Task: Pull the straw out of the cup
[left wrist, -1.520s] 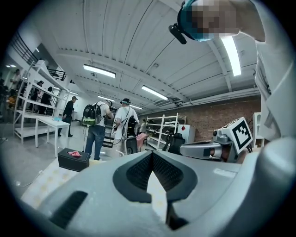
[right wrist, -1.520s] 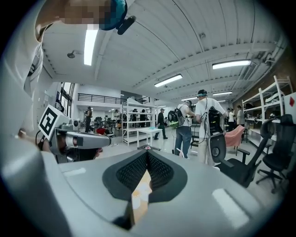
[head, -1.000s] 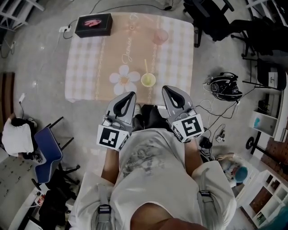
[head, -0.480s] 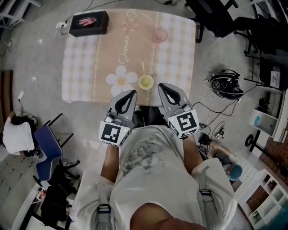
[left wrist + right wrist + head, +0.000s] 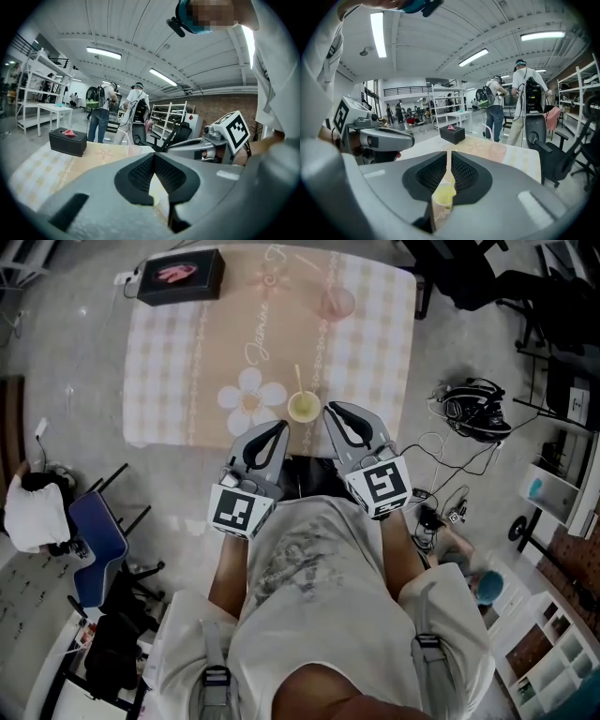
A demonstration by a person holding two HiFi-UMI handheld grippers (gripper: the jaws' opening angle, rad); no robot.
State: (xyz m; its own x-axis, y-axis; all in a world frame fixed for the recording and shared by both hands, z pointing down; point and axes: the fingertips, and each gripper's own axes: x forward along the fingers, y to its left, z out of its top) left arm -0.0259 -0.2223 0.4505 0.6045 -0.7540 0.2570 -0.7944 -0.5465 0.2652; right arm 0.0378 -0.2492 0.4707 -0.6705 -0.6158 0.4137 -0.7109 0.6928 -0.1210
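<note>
A pale yellow cup (image 5: 305, 408) stands near the front edge of the checked tablecloth (image 5: 169, 371), with a thin straw (image 5: 299, 381) rising from it. My left gripper (image 5: 279, 427) hangs just left of the cup, its tips touching and nothing between them. My right gripper (image 5: 330, 410) is just right of the cup. Its jaws are opening to a narrow slit with nothing pressed between them. In the right gripper view, the cup (image 5: 442, 196) and straw (image 5: 448, 164) show through the slit of the right gripper (image 5: 449, 157). In the left gripper view, the left gripper (image 5: 153, 155) hides most of the cup (image 5: 154, 188).
A black box (image 5: 181, 276) sits at the table's far left corner and a pink cup (image 5: 336, 303) at the far right. Black office chairs (image 5: 487, 296) and headphones with cables (image 5: 473, 418) lie to the right, and a blue chair (image 5: 98, 549) to the left. People stand beyond the table.
Both grippers have come forward and down, closer to the cup at the table's front edge. The right gripper's tips now stand beside the cup.
</note>
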